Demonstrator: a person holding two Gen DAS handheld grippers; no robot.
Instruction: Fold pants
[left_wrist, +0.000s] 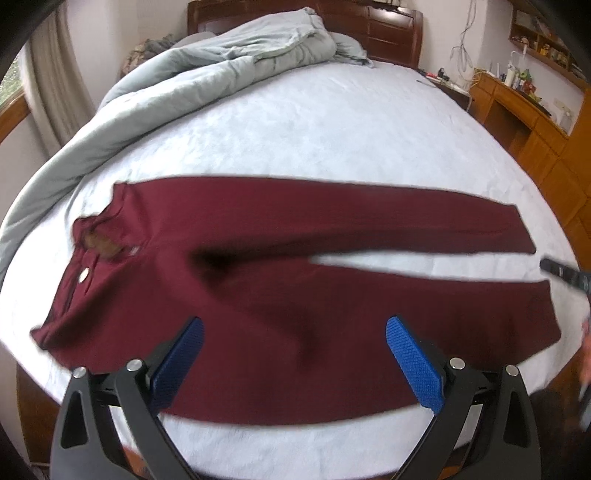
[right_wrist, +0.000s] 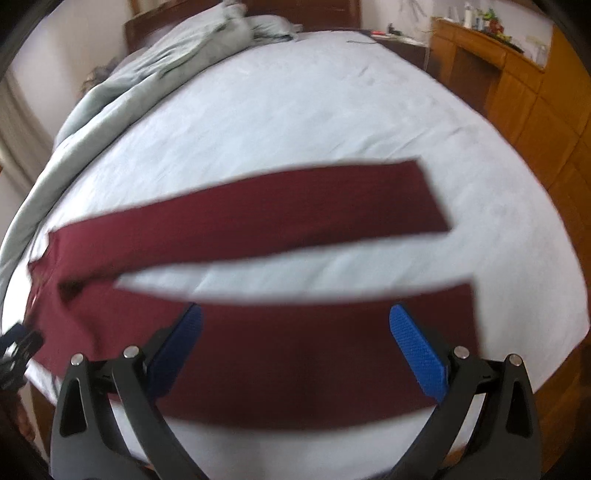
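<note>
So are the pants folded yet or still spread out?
Spread out. The pants lie flat on the bed, both legs apart with sheet showing between them; no fold is visible.

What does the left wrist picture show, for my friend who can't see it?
Dark red pants lie flat across a white bed, waistband left, the two legs spread apart to the right. The open left gripper hovers over the near leg, and a grey quilt is bunched behind.
</note>
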